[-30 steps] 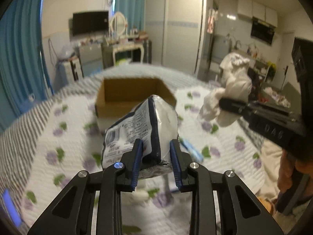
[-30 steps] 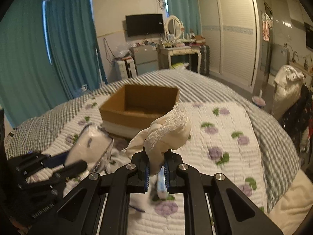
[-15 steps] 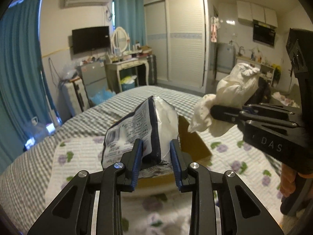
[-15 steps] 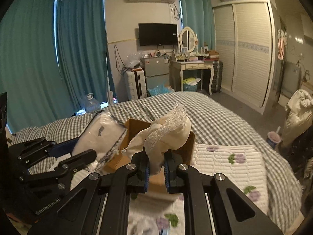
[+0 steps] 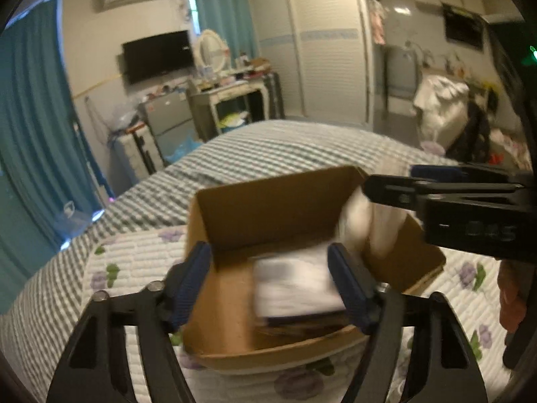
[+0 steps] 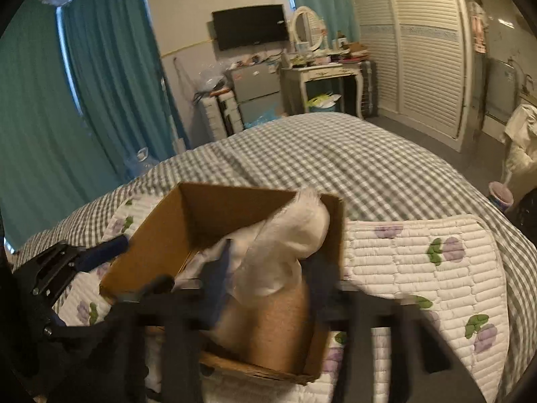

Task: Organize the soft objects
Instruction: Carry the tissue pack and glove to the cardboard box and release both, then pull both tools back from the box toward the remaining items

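Over a bed (image 5: 302, 147) in a cluttered bedroom, two hand-held grippers release soft items into an open cardboard box (image 5: 268, 201) that sits on the floral quilt (image 6: 419, 262) near the middle of the mattress. The left gripper (image 5: 278, 285) hangs above the box's near edge with its blue-padded jaws spread wide and nothing between them; the white-and-dark packet (image 5: 295, 288) lies loose below, inside the box against its near wall, blurred. The right gripper (image 6: 265, 285), smeared by motion, also appears spread, its jaws standing either side of the white lace-edged cloth (image 6: 288, 235), which drapes toward the box's right wall and far right corner; whether the pads touch the fabric cannot be told. The cloth looks only partly settled, and a fold riding up at the right wall could spill over the rim onto the quilt. Lace might also snag on a pad as the right gripper lifts, dragging the cloth back out. The light box could shift on the soft bedding if either tool knocks its wall.
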`<state>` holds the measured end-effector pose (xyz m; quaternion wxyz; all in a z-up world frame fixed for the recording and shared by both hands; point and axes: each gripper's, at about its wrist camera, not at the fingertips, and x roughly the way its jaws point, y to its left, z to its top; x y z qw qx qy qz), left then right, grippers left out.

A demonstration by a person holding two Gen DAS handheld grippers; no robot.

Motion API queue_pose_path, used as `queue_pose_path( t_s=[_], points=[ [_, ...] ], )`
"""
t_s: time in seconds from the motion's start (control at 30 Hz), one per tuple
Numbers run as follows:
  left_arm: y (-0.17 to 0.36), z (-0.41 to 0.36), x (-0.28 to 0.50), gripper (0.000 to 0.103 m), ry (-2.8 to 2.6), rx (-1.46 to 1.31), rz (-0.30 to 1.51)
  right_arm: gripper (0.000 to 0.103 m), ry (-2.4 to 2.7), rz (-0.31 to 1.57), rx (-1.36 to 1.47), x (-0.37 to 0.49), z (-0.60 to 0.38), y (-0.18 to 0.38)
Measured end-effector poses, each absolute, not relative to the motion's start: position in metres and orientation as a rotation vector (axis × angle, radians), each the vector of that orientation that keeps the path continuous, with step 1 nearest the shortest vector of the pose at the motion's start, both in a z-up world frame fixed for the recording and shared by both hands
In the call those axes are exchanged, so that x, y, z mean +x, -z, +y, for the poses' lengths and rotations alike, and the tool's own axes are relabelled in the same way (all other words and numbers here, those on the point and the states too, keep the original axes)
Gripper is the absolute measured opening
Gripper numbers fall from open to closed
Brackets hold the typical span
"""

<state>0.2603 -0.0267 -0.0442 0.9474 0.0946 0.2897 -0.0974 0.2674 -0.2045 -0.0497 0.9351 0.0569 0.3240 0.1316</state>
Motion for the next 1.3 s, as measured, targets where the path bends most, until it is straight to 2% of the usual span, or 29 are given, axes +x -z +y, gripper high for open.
queue_pose_path(
  t_s=[0.2,0.3,0.37,0.53,0.63,0.83,1.13,1.3],
  points=[
    [-0.002,-0.011,0.225,0.074,0.151,0.139,0.551,0.073,-0.239,0.602,0.095,0.229,-0.214,-0.001],
    [-0.037,-0.005,0.191,0.075,0.137,0.126,0.489,0.079,-0.220,0.547,0.061,0.193,-0.217,-0.042],
    [-0.062,0.000,0.166,0.084,0.130,0.106,0.446,0.086,-0.208,0.509,0.045,0.162,-0.218,-0.072],
    [-0.104,0.015,0.101,0.084,0.110,0.044,0.388,0.102,-0.186,0.468,-0.021,0.084,-0.215,-0.120],
    [-0.108,0.020,0.072,0.084,0.103,0.041,0.390,0.103,-0.191,0.474,-0.048,0.046,-0.213,-0.120],
    [-0.063,0.024,0.042,0.084,0.104,0.092,0.468,0.103,-0.188,0.541,-0.056,-0.006,-0.208,-0.070],
    [0.074,0.017,0.039,0.082,0.135,0.103,0.695,0.103,-0.145,0.731,0.003,-0.011,-0.195,0.073],
    [0.130,0.003,0.047,0.081,0.194,0.119,0.805,0.095,-0.146,0.820,0.047,-0.015,-0.196,0.125]
  ],
)
